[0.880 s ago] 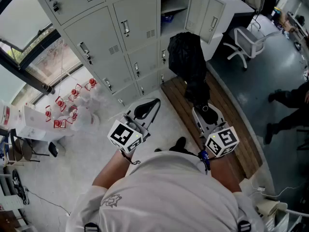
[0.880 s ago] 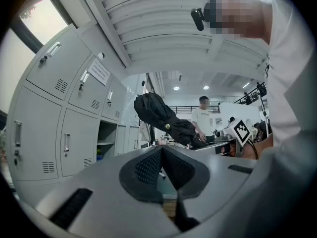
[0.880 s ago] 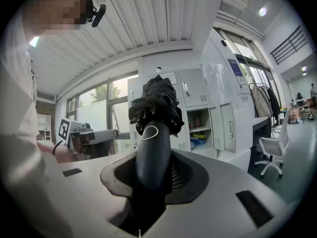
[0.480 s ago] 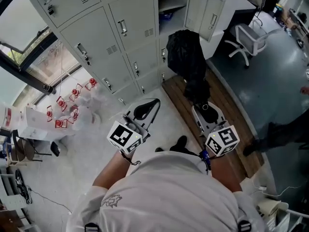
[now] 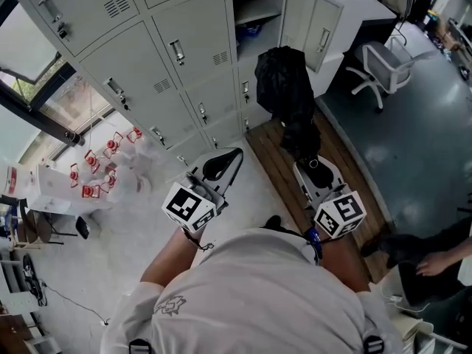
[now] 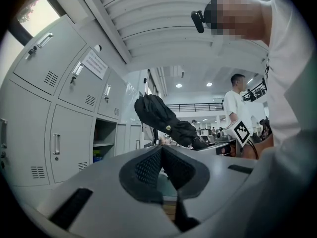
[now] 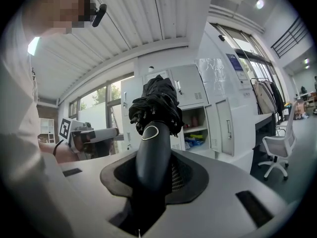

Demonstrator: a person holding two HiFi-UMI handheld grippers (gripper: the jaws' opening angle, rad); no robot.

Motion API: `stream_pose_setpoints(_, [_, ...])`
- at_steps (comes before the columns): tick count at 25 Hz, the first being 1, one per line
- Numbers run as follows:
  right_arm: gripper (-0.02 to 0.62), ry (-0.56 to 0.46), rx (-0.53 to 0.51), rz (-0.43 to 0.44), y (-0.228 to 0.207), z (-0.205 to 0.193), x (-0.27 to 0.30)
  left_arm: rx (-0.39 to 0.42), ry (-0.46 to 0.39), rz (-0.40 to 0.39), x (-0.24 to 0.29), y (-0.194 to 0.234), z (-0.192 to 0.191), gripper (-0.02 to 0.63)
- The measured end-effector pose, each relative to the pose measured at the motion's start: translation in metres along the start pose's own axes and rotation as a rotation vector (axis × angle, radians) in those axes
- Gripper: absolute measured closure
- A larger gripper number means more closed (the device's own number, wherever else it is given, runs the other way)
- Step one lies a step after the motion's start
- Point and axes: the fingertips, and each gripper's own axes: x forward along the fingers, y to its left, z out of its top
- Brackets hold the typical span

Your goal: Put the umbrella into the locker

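A black folded umbrella (image 5: pixel 285 87) sticks out ahead of me toward the grey lockers (image 5: pixel 140 57). My right gripper (image 5: pixel 316 174) is shut on its thick black handle (image 7: pixel 153 155), and the bunched canopy (image 7: pixel 156 103) fills the view above the jaws. Beyond it stands one open locker (image 5: pixel 256 15) with a shelf and blue items (image 7: pixel 191 142) inside, its door (image 5: pixel 313 19) swung out to the right. My left gripper (image 5: pixel 219 169) hangs to the left of the umbrella, shut with nothing in it. In the left gripper view its pads meet, and the umbrella (image 6: pixel 159 117) shows beyond them.
A wooden board (image 5: pixel 335 164) lies on the floor under the umbrella, in front of the lockers. A white office chair (image 5: pixel 380 63) stands at the right. Red-capped items in clear wrap (image 5: pixel 103 169) lie on the floor at the left. A person (image 5: pixel 435 260) is at the lower right.
Both grippers and the umbrella keep their places. The head view has shifted slightly against the lockers. The person at the right has moved down to the lower right corner.
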Motion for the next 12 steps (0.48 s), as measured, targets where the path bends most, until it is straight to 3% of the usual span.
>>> stream_pose_setpoints(12, [0.456, 0.043, -0.012, 0.047, -0.092, 0.001, 0.018, -0.014, 0.011, 0.061, 0.086, 0.010, -0.017, 0.595])
